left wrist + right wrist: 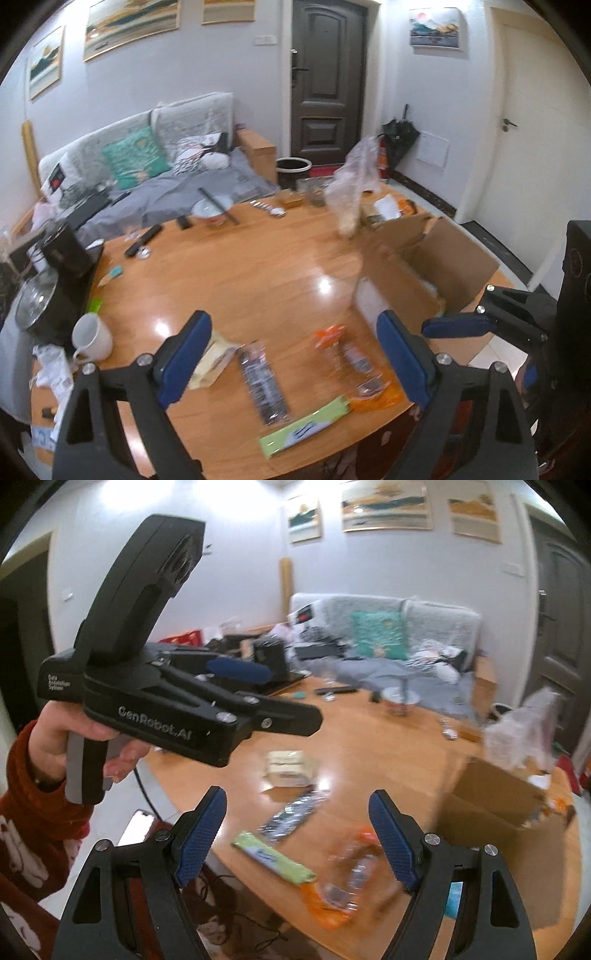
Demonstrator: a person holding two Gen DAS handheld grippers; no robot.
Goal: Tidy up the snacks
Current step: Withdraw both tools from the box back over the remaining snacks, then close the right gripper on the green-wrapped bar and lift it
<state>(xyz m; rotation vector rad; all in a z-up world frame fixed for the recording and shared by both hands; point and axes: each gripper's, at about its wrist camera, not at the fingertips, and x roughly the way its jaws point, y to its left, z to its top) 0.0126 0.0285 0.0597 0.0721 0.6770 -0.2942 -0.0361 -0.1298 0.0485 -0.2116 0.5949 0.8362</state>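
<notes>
Left tongs (pixel 284 698) read "GenRobot.AI"; both they and the right tongs (pixel 297 834) gape wide, empty, above the worktop (pixel 240 280).

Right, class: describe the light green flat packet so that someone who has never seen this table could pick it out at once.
Start at the round wooden table and go to its near edge, in front of the open cardboard box. The light green flat packet lies there beside the orange-and-clear wrapper and silvery dark wrapper. It alone is plain green, long and narrow.

My wooden table (pixel 258 266) carries an open cardboard box (pixel 436 258); nearer me lie an orange packet (pixel 354 362), a green bar (pixel 306 428), a silver wrapper (pixel 262 380); a white mug (pixel 90 338) stands at its left edge.
</notes>
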